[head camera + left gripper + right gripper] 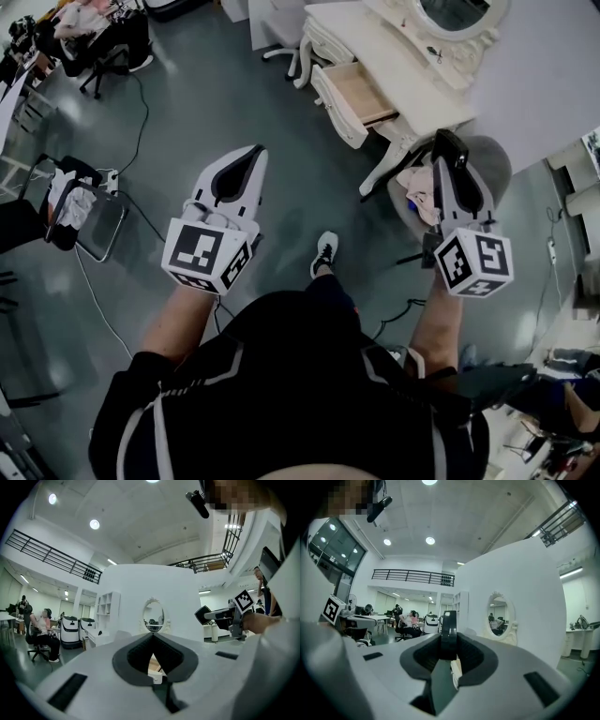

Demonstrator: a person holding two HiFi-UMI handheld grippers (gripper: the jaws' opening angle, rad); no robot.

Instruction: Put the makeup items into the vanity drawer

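Note:
The white vanity (394,42) stands ahead at the top, with an oval mirror (459,14) and one wooden drawer (361,94) pulled open. My right gripper (448,167) is shut on a flat black makeup case (451,148), held on edge between the pads (449,634). It hangs over a grey round stool (492,164) on which small pink and blue items (412,195) lie. My left gripper (255,152) points at the floor short of the drawer, its tips together with nothing in them (152,635). In the left gripper view, the right gripper (220,616) carries the black case (203,615).
A folding chair with cloth on it (80,211) stands at the left, with cables (141,112) running over the grey floor. An office chair (108,56) is at the far left. The person's shoe (324,251) is between the grippers. White shelving (107,609) stands beside the vanity.

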